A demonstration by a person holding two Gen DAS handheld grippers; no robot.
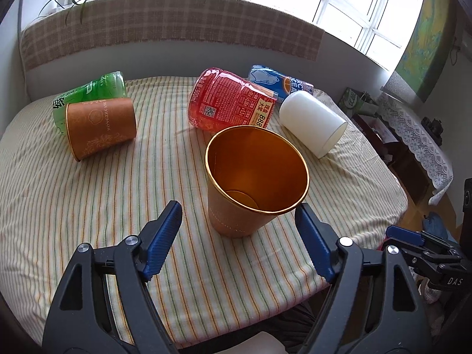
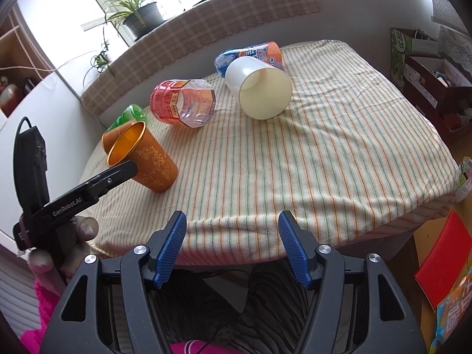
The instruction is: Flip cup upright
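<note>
An orange paper cup with a gold inside (image 1: 253, 183) stands upright on the striped cloth, mouth up; in the right wrist view (image 2: 141, 159) it looks tilted by the lens. My left gripper (image 1: 239, 221) is open, its blue pads either side of the cup and just short of it, not touching. A second orange cup (image 1: 98, 125) lies on its side at the left. A white cup (image 1: 312, 122) lies on its side at the right, also in the right wrist view (image 2: 258, 87). My right gripper (image 2: 233, 236) is open and empty over the table's near edge.
A red cut bottle (image 1: 230, 103), a green one (image 1: 88, 91) and a blue-orange one (image 1: 277, 81) lie at the back of the striped tablecloth (image 1: 88, 206). A checked cloth ledge (image 1: 165, 26) with plants runs behind. Boxes stand on the floor at right (image 2: 427, 67).
</note>
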